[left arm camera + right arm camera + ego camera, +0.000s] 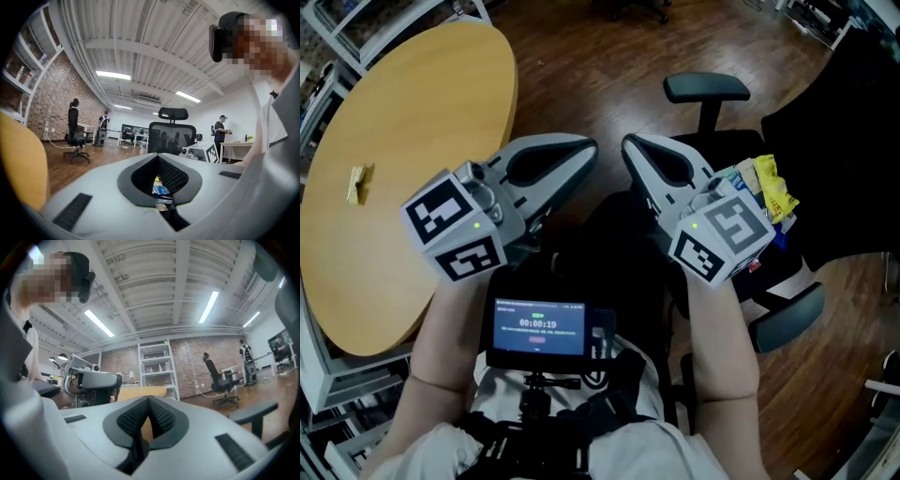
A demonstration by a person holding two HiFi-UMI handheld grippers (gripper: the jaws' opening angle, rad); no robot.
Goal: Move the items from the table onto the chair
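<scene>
I hold both tools mid-frame in the head view, and the left gripper [581,150] and right gripper [633,148] each have their jaws clenched together on nothing. A small yellow item [358,183] lies on the round light-wood table [422,103] at the left. Colourful snack packets [764,187] rest on the black office chair [787,317] at the right.

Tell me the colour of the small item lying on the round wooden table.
Pale yellow: the small item shows best in the head view.
</scene>
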